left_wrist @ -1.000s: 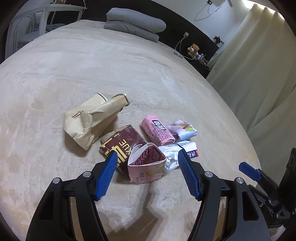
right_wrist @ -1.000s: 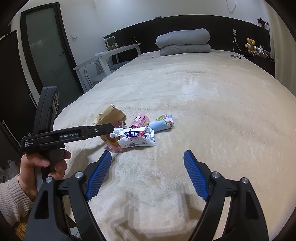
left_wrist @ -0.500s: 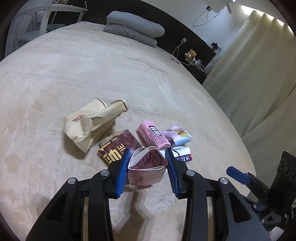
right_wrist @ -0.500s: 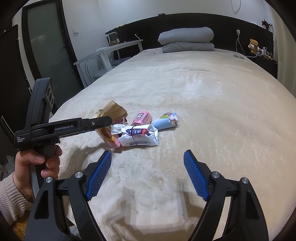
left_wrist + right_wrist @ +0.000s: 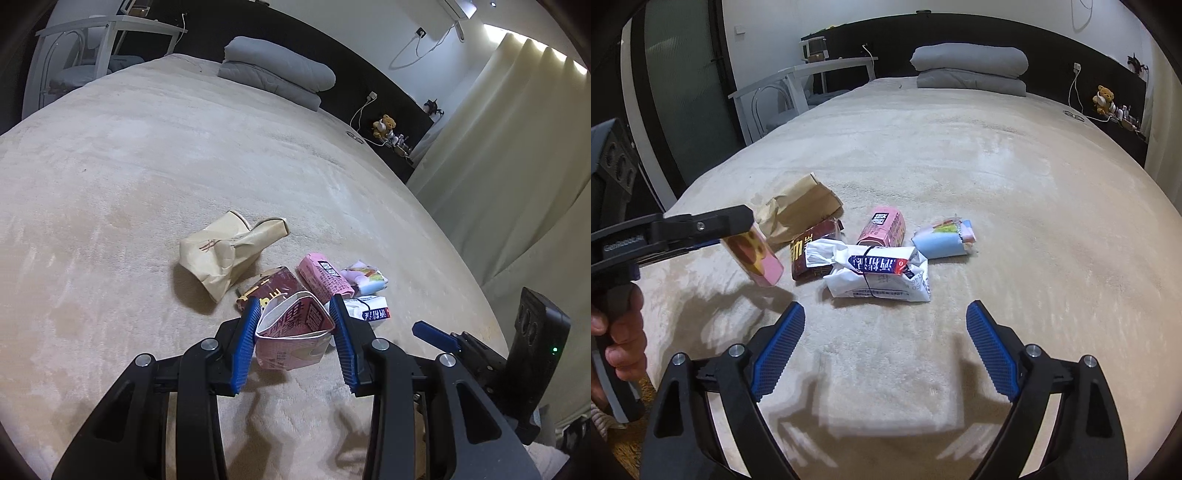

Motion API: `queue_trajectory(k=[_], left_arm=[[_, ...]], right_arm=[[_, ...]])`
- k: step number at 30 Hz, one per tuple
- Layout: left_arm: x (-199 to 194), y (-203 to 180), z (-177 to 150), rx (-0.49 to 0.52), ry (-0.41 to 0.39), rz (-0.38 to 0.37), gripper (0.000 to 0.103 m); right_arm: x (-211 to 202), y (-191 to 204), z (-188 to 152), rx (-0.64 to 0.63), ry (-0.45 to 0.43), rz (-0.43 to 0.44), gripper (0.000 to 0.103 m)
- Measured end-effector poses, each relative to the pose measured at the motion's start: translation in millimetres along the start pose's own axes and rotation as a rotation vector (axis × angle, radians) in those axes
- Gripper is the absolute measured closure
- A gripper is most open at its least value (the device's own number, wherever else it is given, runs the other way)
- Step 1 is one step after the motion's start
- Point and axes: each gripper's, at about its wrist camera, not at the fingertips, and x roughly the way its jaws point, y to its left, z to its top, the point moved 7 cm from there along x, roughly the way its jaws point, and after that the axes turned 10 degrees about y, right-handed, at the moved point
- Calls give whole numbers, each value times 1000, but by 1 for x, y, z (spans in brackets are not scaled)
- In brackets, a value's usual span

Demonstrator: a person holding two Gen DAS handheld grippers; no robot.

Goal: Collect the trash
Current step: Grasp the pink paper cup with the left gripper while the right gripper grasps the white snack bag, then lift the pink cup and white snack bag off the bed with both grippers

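Left wrist view: my left gripper (image 5: 294, 324) is closed on the open pink paper carton (image 5: 293, 338); both blue pads (image 5: 245, 343) press its two sides, in the lower middle of the frame.
Carton: in the right wrist view the same pink carton (image 5: 753, 254) hangs tilted above the beige plush bed cover (image 5: 1015, 177), at the middle left of the frame, and its shadow lies under it.
Right gripper: my right gripper (image 5: 884, 349) is spread wide and holds nothing; it is at the bottom of the frame, over bare cover.
Trash pile: the crumpled brown paper bag (image 5: 227, 254), the dark red snack wrapper (image 5: 275, 286), the small pink drink box (image 5: 323, 277), the white plastic wrapper with blue and red print (image 5: 879, 273) and the light blue packet (image 5: 943, 240) lie close together in the middle of the frame.
Left hand: my left hand (image 5: 617, 332) holds the handle at the left edge.
Far end: folded grey blankets (image 5: 969, 70) at the upper middle.
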Motion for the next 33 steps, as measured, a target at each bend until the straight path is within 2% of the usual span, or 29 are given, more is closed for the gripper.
queue_trajectory(k=[12, 15, 19, 33], left_arm=[[-21, 11, -6, 2, -16, 10, 65], [-21, 12, -7, 1, -14, 14, 65], [-22, 12, -8, 1, -13, 17, 65], [-32, 7, -13, -2, -26, 18, 65]], right_arm=[[52, -2, 25, 33, 52, -49, 15], [52, -4, 29, 60, 48, -27, 15], [53, -5, 31, 73, 53, -25, 28], [25, -6, 27, 98, 21, -11, 28]])
